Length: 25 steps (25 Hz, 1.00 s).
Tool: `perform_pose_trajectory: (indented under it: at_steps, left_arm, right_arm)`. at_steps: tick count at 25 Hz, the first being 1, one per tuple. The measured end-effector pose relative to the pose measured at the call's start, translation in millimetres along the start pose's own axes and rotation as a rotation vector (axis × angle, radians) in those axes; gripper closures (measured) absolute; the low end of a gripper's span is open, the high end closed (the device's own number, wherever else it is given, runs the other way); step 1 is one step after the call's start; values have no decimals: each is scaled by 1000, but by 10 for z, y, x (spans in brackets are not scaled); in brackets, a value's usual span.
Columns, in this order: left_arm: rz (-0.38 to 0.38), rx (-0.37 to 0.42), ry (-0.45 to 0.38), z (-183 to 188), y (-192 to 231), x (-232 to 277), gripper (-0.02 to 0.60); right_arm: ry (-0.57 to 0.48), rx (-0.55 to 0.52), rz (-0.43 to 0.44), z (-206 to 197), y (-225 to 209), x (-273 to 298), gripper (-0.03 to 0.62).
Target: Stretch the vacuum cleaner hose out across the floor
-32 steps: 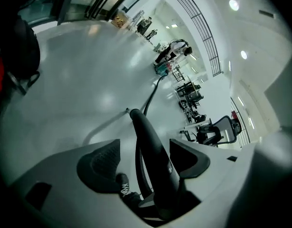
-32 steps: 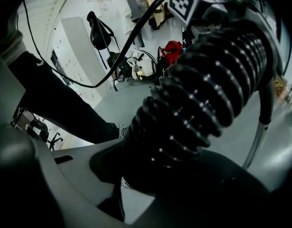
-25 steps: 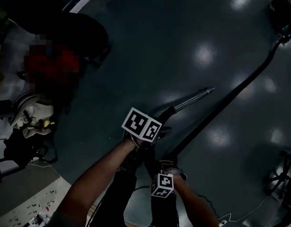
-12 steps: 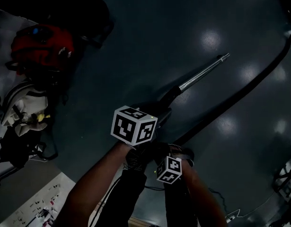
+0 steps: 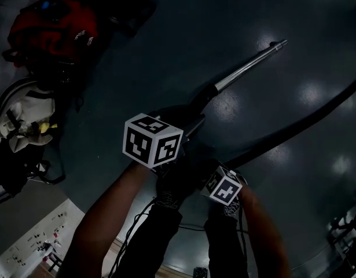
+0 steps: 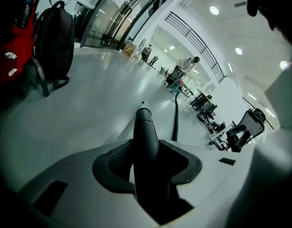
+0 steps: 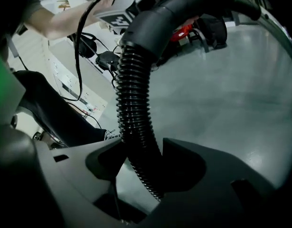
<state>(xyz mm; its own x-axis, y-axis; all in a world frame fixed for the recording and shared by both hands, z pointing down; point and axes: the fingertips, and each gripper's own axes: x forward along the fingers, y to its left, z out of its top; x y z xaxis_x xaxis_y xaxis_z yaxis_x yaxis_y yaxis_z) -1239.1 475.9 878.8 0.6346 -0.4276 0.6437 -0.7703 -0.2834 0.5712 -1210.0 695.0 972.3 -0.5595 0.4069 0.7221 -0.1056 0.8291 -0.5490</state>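
L gripper [image 6: 148, 163] is clamped on the black grip end of the wand [image 5: 247, 68]. Its jaws have just been closing, and the pads press the grip from both sides. R gripper [image 7: 138, 163] has just been opening its jaws. The ribbed hose [image 7: 134, 103] runs up btwn them, but there's a gap on one side. So it's let go, not squeezed.

In the head view both grippers sit low, near the middle. The wand's shiny tube pokes out from L gripper toward 1 o'clock, low over the dark floor [image 5: 235, 16]. Can't tell if it touches. The hose leaves from by R gripper and goes toward 2 o'clock, off the right edge. Its far end isn't in view.

Big thing for the next move: wand & hose make a thin V, both long lines pointing up-right. The hose bends a bit, so prob not fully stretched. I think the pull should go the other way, toward 7–8 o'clock. L gripper has the only real hold, so it should pull. R gripper is nearer the hose & could grab it again.
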Motion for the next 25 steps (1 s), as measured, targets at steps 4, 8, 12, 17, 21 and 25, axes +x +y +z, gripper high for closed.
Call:
perform_pose_trajectory:
  at_steps: [4,8,12,17,21,25]
  left_arm:
    - [-3,-41,-37,-71,255,-4,414]
    - [16,-45,-52,-141,516,-18,414]
    - [29,-63,-68,-280,763,-35,414]
    - [78,-36,-52,-545,1080,63,414]
    - [156,-16,-15,-774,1416,194,416]
    - [260,-38,36,-947,1776,280,416]
  right_arm:
    - [14,57,95,-128,-68,122,375]
    - [-31,123,53,-162,-377,55,367]
    - [-118,185,-54,-86,-697,-133,367]
    - [-271,184,-209,138,-1026,-450,367]
    - [-304,178,-254,154,-1234,-431,367]
    - [-267,193,-326,111,-1414,-307,368]
